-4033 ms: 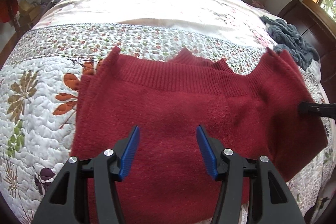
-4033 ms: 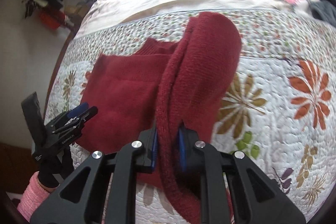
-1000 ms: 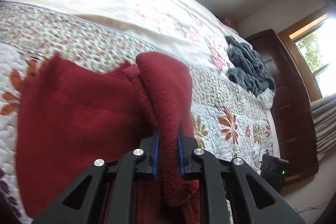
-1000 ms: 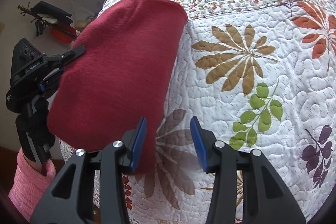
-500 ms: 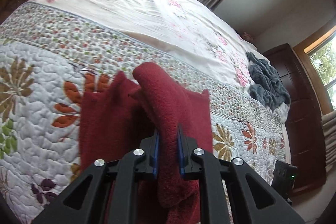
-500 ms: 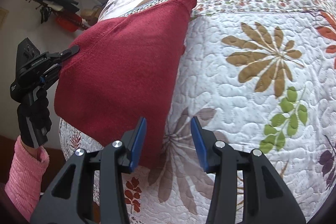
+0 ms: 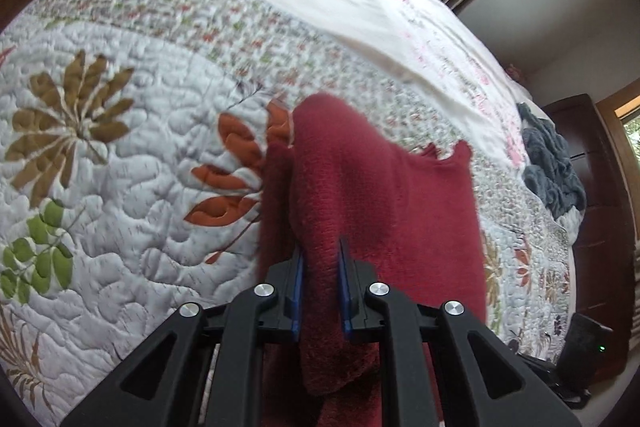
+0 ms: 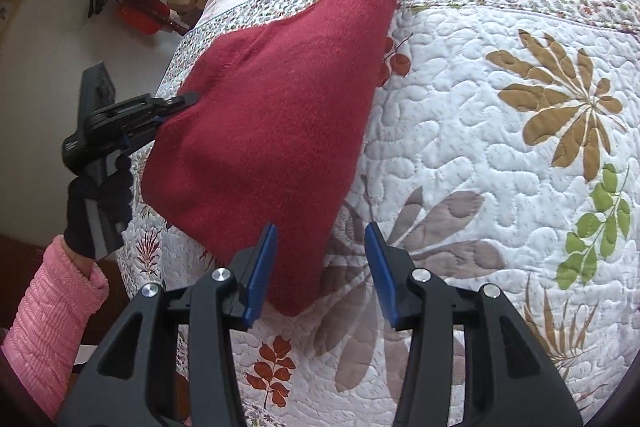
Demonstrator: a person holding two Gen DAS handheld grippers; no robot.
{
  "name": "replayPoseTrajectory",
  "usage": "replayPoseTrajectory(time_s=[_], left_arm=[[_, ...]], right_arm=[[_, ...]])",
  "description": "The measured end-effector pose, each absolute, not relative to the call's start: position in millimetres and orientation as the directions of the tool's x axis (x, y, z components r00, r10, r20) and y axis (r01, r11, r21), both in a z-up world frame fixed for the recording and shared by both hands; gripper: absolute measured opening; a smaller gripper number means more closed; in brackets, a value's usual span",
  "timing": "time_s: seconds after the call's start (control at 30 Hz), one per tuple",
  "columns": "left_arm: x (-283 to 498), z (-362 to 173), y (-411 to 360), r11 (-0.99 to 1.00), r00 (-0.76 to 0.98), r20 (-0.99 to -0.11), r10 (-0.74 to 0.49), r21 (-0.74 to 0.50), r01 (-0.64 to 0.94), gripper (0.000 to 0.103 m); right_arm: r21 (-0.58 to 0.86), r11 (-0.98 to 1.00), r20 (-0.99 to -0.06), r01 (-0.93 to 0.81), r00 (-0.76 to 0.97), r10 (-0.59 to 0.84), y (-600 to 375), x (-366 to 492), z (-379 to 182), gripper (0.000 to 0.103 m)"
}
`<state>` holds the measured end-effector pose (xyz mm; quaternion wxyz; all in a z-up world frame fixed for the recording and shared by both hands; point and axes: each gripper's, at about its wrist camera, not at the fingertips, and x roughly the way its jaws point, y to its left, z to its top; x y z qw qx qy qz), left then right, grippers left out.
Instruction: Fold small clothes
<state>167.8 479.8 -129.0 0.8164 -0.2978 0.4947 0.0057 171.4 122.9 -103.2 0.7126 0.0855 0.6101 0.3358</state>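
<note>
The left claw is clamped on a raised fold of the red sweater, held by a gloved hand in a pink sleeve. The right claw hangs with its fingers apart over the sweater's near corner, gripping nothing. The sweater lies part-folded near the bed's left edge, on the flowered quilt. A grey garment sits well apart at the far right.

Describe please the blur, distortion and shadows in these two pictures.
Left wrist view: fisheye bends the quilt, its far floral band is motion-blurred, the window is overexposed, and the red sweater in the left gripper looks soft. Right wrist view: sharper; the right gripper casts grey shadows on the quilt.
</note>
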Motion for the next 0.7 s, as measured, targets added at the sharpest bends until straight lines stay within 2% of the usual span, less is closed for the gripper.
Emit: replayPoseTrajectory(time_s=[0.17, 0.3, 0.43, 0.57, 0.7], left_arm=[[159, -131, 478, 0.823, 0.502, -0.813, -0.294, -0.483, -0.300, 0.020], [130, -106, 477, 0.821, 0.530, -0.791, -0.307, -0.501, -0.272, 0.021], [96, -86, 463, 0.839, 0.535, -0.778, -0.331, -0.502, -0.211, 0.028], [70, -88, 452, 0.837, 0.511, -0.782, -0.358, -0.511, -0.196, 0.033], [63, -99, 451, 0.840, 0.494, -0.798, -0.344, -0.497, -0.217, 0.032]], right_arm=[[0.531, 0.762, -0.816, -0.371, 0.018, 0.578, 130, 170, -104, 0.047], [0.579, 0.737, -0.788, -0.350, -0.007, 0.616, 134, 167, -105, 0.053], [0.595, 0.729, -0.779, -0.339, -0.021, 0.626, 138, 161, -108, 0.062], [0.613, 0.729, -0.774, -0.304, -0.049, 0.631, 143, 155, -120, 0.062], [0.612, 0.740, -0.781, -0.280, -0.067, 0.621, 151, 151, -131, 0.062]])
